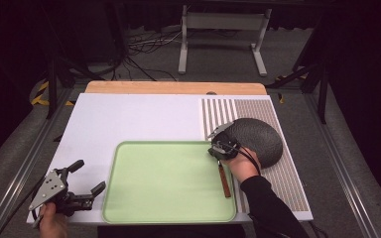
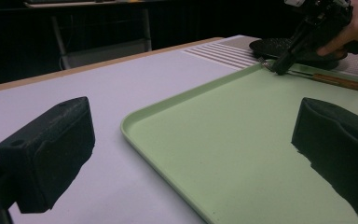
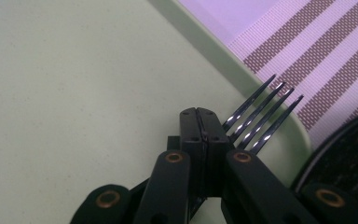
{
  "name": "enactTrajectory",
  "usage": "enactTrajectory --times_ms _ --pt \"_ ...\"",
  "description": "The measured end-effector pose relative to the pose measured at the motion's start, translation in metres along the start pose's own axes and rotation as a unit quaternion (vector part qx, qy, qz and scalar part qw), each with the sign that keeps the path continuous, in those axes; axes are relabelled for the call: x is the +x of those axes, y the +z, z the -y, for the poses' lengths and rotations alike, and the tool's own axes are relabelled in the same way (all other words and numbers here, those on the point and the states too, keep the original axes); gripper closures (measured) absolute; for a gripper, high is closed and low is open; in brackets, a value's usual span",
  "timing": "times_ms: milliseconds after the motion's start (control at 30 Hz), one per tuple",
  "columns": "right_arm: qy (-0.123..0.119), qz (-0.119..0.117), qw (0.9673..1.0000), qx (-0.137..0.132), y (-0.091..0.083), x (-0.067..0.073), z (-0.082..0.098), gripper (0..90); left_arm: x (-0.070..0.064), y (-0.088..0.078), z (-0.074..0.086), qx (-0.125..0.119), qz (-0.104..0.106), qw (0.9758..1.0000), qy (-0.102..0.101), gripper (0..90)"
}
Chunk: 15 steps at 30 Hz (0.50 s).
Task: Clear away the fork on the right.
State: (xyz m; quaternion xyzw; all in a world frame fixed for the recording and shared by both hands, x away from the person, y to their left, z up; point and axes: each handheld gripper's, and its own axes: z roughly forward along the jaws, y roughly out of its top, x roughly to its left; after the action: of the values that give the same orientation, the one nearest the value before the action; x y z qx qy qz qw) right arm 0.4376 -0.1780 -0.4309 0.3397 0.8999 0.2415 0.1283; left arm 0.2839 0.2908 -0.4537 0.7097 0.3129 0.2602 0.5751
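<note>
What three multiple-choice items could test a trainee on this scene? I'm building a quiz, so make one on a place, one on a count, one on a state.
1. Where does the fork lie?
A. along the right edge of the green tray
B. on the bare white board left of the tray
C. on top of the dark plate

2. How many tines does the fork show in the right gripper view?
A. two
B. three
C. four

3. How do the left gripper jaws stand?
A. wide apart, with nothing between them
C. shut on the fork
B. shut on the tray's rim

Key: 1 A, its wooden handle rests inside the tray's right rim. 2 C, four shiny tines fan out beside the shut right gripper. 3 A, the left gripper view shows both pads apart over tray and board.
</note>
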Motion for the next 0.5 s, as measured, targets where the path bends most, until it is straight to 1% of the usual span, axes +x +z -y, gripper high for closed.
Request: enactTrajectory --times_ms 100,200,233,500 --pt "0.003 0.004 1.0 0.002 -0.0023 -0.0028 0.0033 90.0 0.0 0.0004 0.0002 -0.001 -0.001 1.0 -0.001 0.1" --pt "0.005 0.003 1.0 0.003 -0.0033 -0.0041 0.0048 90.0 -0.0002 0.0007 0.0002 -0.003 -0.001 1.0 -0.001 0.1" --pt "0.008 0.006 0.9999 0.003 -0.004 -0.0049 0.0059 90.0 -0.0002 0.0008 0.0002 -0.003 -0.001 1.0 -0.001 0.1" --pt "0.016 0.006 0.9998 0.004 -0.0054 -0.0043 0.0079 90.0 -0.0001 0.0006 0.0002 -0.002 -0.001 1.0 -0.001 0.1"
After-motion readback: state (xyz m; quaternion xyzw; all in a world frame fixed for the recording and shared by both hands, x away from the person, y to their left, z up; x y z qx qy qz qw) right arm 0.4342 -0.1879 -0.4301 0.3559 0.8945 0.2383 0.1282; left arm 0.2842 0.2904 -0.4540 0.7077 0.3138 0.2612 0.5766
